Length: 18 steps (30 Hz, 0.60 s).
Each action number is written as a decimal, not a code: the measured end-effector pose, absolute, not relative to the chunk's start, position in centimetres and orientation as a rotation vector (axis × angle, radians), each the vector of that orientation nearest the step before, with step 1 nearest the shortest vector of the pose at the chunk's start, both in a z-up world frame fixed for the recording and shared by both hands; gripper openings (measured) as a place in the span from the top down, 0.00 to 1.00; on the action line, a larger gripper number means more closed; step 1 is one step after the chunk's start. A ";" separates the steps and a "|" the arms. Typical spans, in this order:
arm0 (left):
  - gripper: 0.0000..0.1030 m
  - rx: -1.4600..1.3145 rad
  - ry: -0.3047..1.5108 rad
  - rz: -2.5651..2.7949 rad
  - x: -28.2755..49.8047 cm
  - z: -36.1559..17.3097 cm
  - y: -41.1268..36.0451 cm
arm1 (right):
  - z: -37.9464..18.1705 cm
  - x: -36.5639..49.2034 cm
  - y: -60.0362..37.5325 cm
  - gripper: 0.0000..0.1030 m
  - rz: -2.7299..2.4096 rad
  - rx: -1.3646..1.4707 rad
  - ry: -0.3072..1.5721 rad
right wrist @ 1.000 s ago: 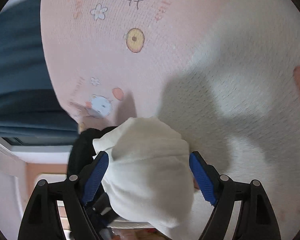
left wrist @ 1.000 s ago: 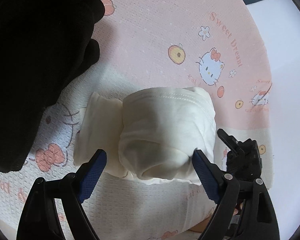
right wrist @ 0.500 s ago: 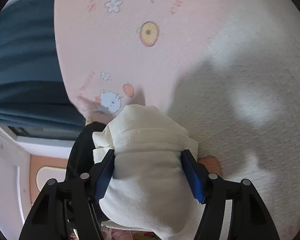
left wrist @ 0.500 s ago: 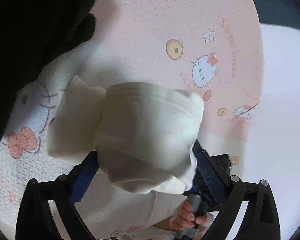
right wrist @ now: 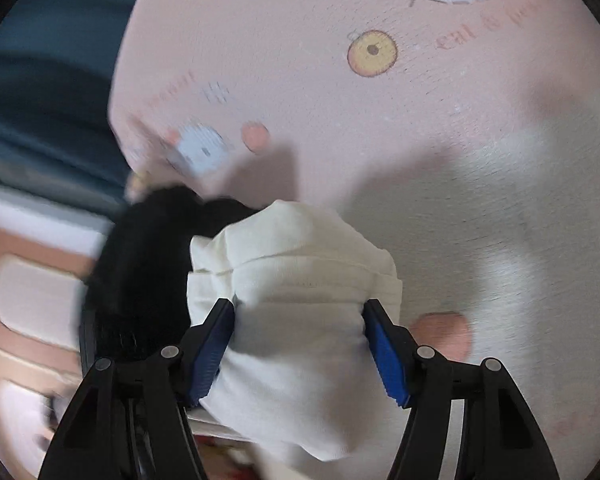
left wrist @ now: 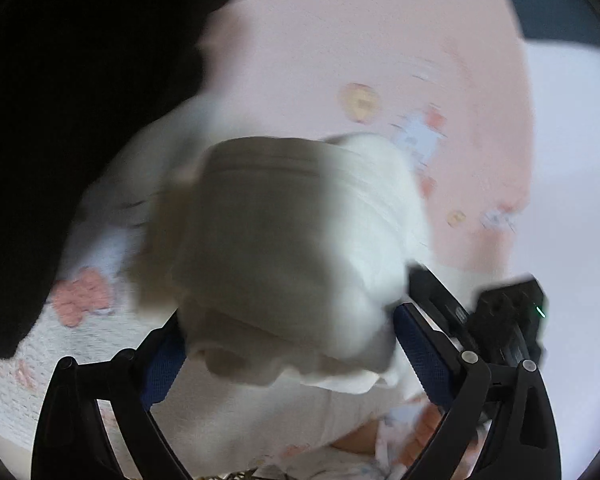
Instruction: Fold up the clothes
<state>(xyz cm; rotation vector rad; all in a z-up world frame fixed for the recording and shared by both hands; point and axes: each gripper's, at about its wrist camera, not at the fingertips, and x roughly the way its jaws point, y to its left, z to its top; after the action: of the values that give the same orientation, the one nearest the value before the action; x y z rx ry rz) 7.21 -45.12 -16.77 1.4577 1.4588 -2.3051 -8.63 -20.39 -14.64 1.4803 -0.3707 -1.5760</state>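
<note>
In the right wrist view the right tool (right wrist: 298,344) has its blue pads pressed into both flanks of a folded white garment (right wrist: 296,320). The cloth bulges out ahead of and below the pads, so this is a firm pinch; the jaws have just been closing, with the bundle between them. In the left wrist view the left tool (left wrist: 290,354) stands spread wide around the same garment (left wrist: 284,248). Its jaws have just been opening, and though the cloth fills the gap, that frame is badly smeared — the pads appear to bracket the bundle rather than squeeze it.

The garment seems lifted clear of the pink cartoon-print sheet (right wrist: 340,120) that covers the bed, hanging over the whiter part of the print near its near edge. Beyond it, toward the left edge of the bed, lies a heap of black clothing (left wrist: 80,120), just beside the bundle in the right view.

Folding of this piece looks finished; the step in hand is carrying the compact bundle away to set it down. The next move calls for the right tool to keep its squeeze — the layers would spill open otherwise — while the left tool either draws back clear of the cloth or supports it, then a level set-down so the folds stay stacked.
</note>
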 end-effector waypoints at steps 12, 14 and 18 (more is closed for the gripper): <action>0.00 1.406 1.143 -2.264 6.6 -18.6 -44.3 | -16.8 -8.3 -21.3 0.33 -1.635 1.502 -0.199; 0.00 1.438 1.094 -2.252 6.2 -19.2 -43.9 | -18.7 -8.6 -21.4 0.27 -1.659 1.543 -0.178; 0.00 1.442 1.054 -2.298 5.7 -20.4 -43.3 | -22.5 -9.6 -20.7 0.21 -1.622 1.609 -0.278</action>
<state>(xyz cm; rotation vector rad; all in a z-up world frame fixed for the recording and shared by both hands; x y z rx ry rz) 5.68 -43.31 -20.42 1.4415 1.0541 -2.2977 -9.62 -20.71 -22.52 1.6086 -0.2782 -1.6215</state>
